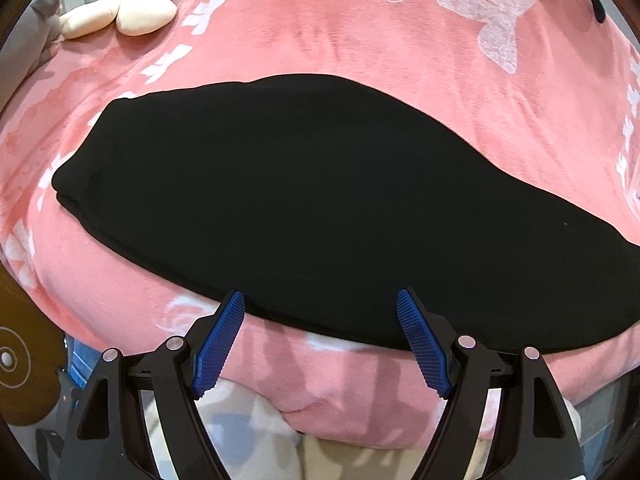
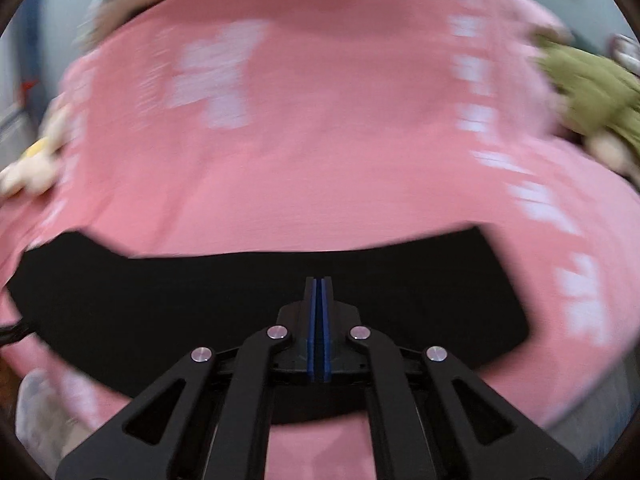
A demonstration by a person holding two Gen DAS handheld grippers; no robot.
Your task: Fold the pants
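Observation:
Black pants (image 1: 304, 200) lie flat in a long folded band on a pink blanket (image 1: 360, 40). My left gripper (image 1: 320, 300) is open, its blue pads (image 1: 224, 336) apart at the near edge of the pants, holding nothing. In the right wrist view the pants (image 2: 160, 300) stretch across the lower half. My right gripper (image 2: 320, 284) is shut, its blue pads pressed together over the black cloth with nothing seen between them. That view is blurred.
A cream plush toy (image 1: 128, 12) lies at the far left of the blanket. A green plush (image 2: 592, 96) sits at the right edge of the bed, a pale toy (image 2: 28, 172) at the left. A round wooden object (image 1: 16, 356) stands beside the bed.

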